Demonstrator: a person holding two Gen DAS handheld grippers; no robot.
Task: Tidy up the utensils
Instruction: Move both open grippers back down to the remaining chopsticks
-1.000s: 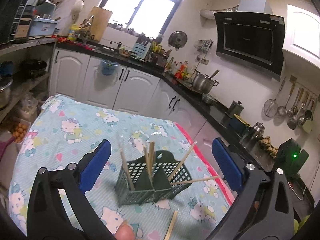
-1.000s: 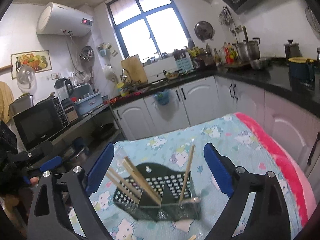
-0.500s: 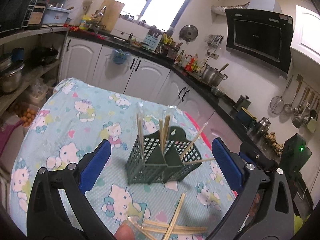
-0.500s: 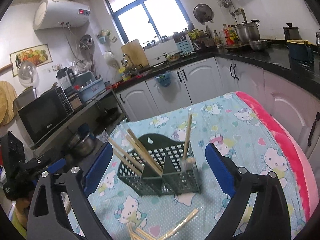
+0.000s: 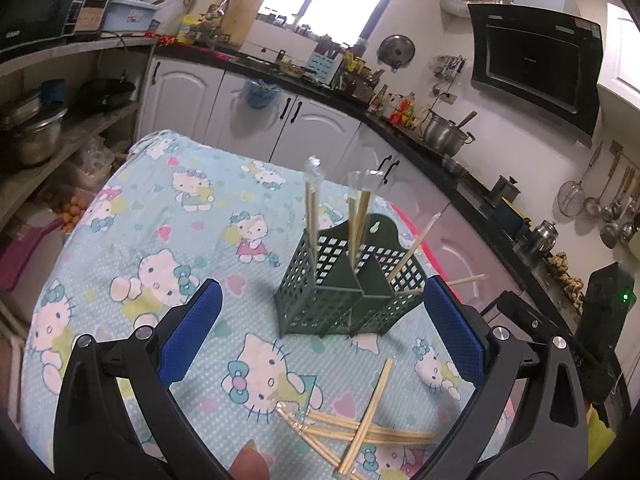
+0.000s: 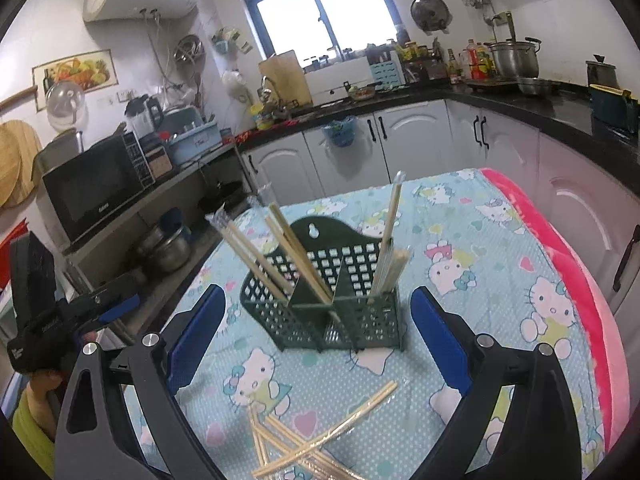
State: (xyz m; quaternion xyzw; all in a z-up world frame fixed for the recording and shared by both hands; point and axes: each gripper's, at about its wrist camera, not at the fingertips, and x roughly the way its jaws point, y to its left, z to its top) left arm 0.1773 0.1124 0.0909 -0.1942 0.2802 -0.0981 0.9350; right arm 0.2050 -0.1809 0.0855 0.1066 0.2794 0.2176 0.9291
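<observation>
Microwave (image 6: 94,190) appears only beside right claw (image 6: 316,344).

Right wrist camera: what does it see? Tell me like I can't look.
A dark green utensil basket holding wrapped chopsticks stands on a cartoon-cat tablecloth. More loose chopsticks lie crossed in front of it, between the open right gripper jaws.

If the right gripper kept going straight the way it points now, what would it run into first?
Probably the green utensil caddy: it sits centred between the open right gripper fingers, ahead of it. The loose chopsticks lie below that line, though depth is unclear.
</observation>
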